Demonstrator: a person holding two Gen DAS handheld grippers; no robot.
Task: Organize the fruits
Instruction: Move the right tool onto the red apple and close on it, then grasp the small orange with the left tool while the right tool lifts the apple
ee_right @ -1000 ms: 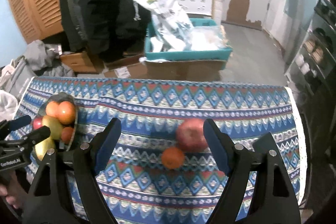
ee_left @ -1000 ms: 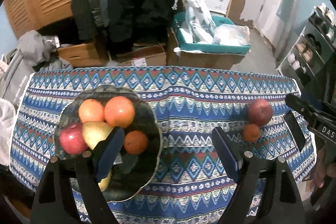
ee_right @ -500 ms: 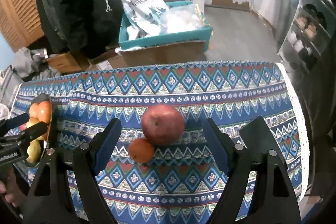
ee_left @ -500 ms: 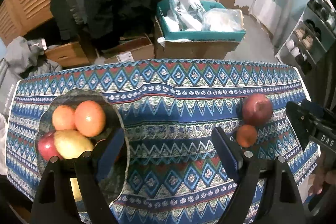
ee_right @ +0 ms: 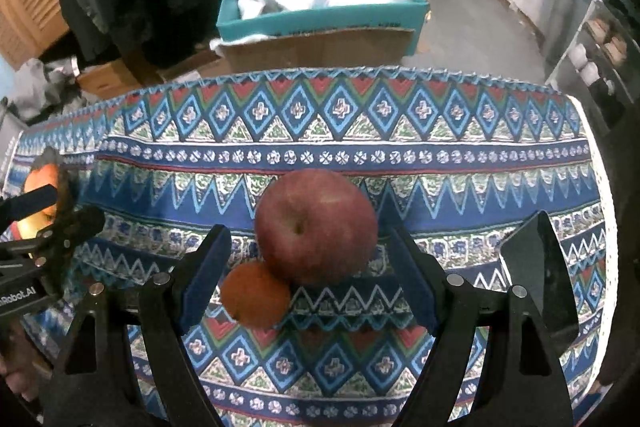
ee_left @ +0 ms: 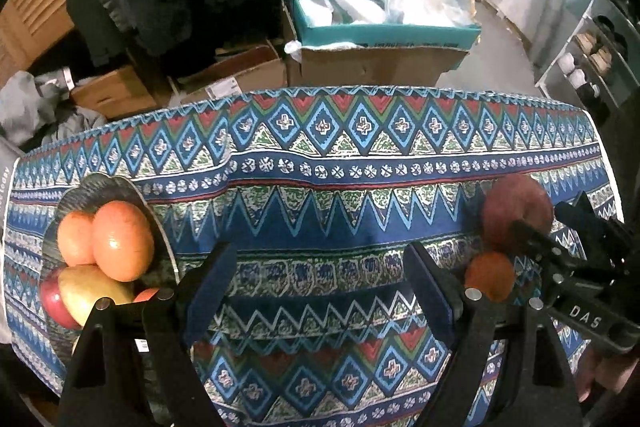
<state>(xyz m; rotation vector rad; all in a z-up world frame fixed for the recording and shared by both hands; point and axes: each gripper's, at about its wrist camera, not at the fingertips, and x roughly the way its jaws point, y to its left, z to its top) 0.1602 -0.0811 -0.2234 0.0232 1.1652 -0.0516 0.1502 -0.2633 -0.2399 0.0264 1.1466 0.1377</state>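
1. While my right gripper (ee_right: 306, 277) stands spread around the red apple (ee_right: 316, 227) near the table's right edge, a small orange (ee_right: 256, 295) touches it.
2. Next I judge: close on the apple alone.
3. My left gripper (ee_left: 320, 291), spread and empty, hovers mid-table.
4. Farther left, the plate (ee_left: 100, 187) holds the other fruit.

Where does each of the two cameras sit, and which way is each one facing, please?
Left wrist: on the left gripper, facing along the table; plate at its left, open jaws and the right gripper showing.
Right wrist: on the right gripper, facing the apple and orange between open jaws; left gripper at the edge.
Shared: apple, orange, plate, tablecloth.
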